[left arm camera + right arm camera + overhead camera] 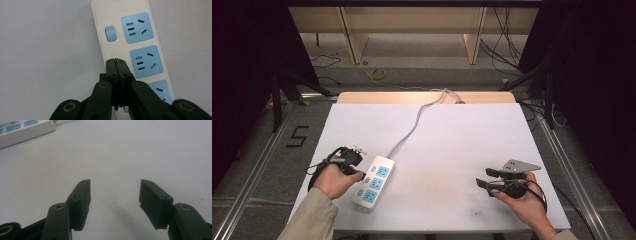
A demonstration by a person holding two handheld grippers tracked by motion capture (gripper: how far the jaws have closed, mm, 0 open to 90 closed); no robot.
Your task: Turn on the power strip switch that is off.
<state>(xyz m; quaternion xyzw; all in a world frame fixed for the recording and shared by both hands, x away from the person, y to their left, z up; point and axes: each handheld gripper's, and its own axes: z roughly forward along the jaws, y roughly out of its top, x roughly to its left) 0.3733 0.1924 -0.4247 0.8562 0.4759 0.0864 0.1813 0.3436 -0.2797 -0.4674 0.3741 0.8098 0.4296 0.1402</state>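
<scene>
A white power strip (373, 183) with blue sockets lies on the white table, its grey cord (412, 127) running off the far edge. My left gripper (361, 174) is shut with nothing between its jaws, its tip over the strip's left edge. Seen from the left gripper view, the closed tips (116, 61) rest just below the strip's blue switch (111, 33), where a small red light (121, 41) glows; the strip (100, 20) runs up the frame. At the right of the table my right gripper (482, 178) stands open over bare surface, with nothing between its jaws (114, 192).
The white table (447, 150) sits on a wooden top. Beyond it are a floor with cables, wooden table legs (353, 42) and a yellow cable coil (378, 74). A metal rail (562, 165) runs along the right side. The strip's end (25, 130) shows far left in the right gripper view.
</scene>
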